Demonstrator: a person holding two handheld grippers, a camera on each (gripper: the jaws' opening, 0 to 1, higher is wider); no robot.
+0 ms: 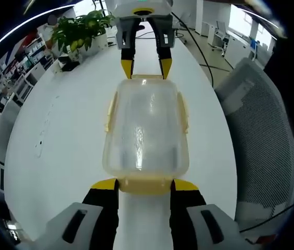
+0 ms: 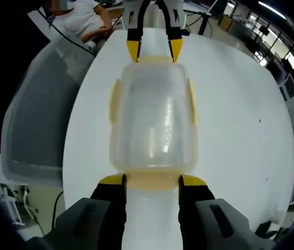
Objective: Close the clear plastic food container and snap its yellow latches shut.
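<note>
both grippers set at the container's end latches

the clear food container (image 1: 147, 130) sits lid-on near the middle of the long white table (image 1: 58, 135), its length running along the table. the left gripper (image 1: 144, 183) stands at one short end, jaws moderately open and flanking the yellow end latch (image 1: 144, 184) there, not visibly clamped on it. the right gripper (image 2: 152, 180) mirrors this at the opposite end, jaws apart either side of its end latch (image 2: 152, 179). the side latches (image 1: 110, 110) lie along the long edges; whether they are snapped i cannot tell. the lid looks seated, so latching seems the step in hand. next likely calls for pressing each end latch down against the wall until it clicks, both ends braced so the container doesn't slide.
</note>
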